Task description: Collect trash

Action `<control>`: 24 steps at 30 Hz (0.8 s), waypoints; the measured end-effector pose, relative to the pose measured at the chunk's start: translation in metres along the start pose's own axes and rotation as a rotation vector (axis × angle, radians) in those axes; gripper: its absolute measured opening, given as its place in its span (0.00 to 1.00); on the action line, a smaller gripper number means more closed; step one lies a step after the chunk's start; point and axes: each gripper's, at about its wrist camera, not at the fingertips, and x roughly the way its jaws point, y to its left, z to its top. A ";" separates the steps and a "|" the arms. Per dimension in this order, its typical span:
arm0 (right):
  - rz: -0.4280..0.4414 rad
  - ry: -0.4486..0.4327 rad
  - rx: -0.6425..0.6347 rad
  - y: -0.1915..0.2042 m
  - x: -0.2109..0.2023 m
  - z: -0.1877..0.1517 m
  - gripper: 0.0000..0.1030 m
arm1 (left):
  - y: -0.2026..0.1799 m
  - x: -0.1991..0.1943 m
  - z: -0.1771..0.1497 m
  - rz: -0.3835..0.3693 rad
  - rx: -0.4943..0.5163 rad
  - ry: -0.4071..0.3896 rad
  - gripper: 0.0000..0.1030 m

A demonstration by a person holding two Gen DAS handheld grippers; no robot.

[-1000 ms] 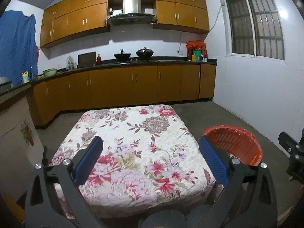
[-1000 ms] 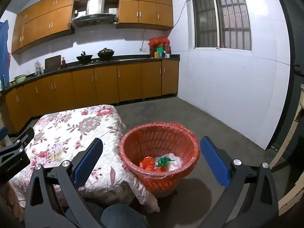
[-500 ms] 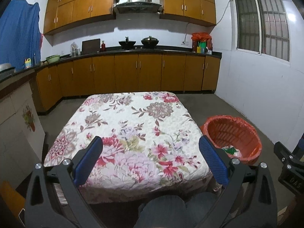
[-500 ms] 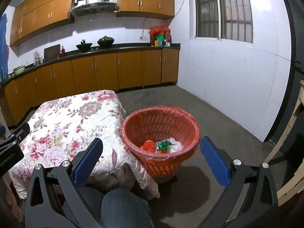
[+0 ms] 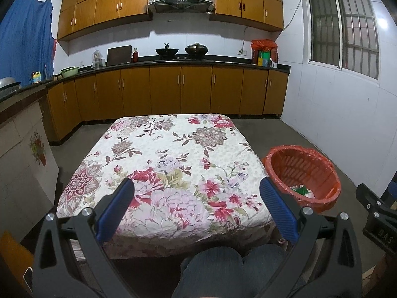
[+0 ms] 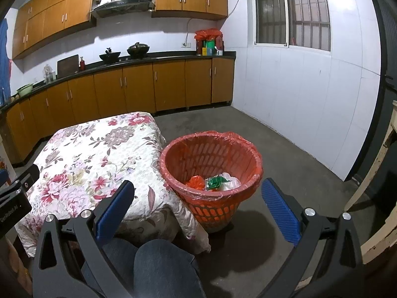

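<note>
A: What's in front of us?

B: A table (image 5: 173, 159) under a floral cloth, nothing lying on it that I can see. Just beside its right corner stands the orange bin (image 6: 211, 171), lined, with crumpled trash (image 6: 213, 182) at the bottom.

A: And the tools?

B: The left gripper (image 5: 196, 207) and right gripper (image 6: 197, 207) both gape wide, holding nothing.

A: So which step?

B: The collecting looks finished, I'd say. The next move calls for scanning for leftovers.

A: Anything hidden?

B: The floor under the table, and the bin's depths from the left view.
</note>
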 end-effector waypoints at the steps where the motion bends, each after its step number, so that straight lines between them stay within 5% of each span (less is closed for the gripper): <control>1: 0.001 0.001 0.000 0.000 0.000 0.000 0.98 | 0.000 0.000 -0.001 0.001 -0.001 0.001 0.96; 24: 0.009 0.011 0.004 0.004 -0.001 -0.005 0.98 | 0.007 -0.007 -0.002 0.019 -0.018 -0.007 0.96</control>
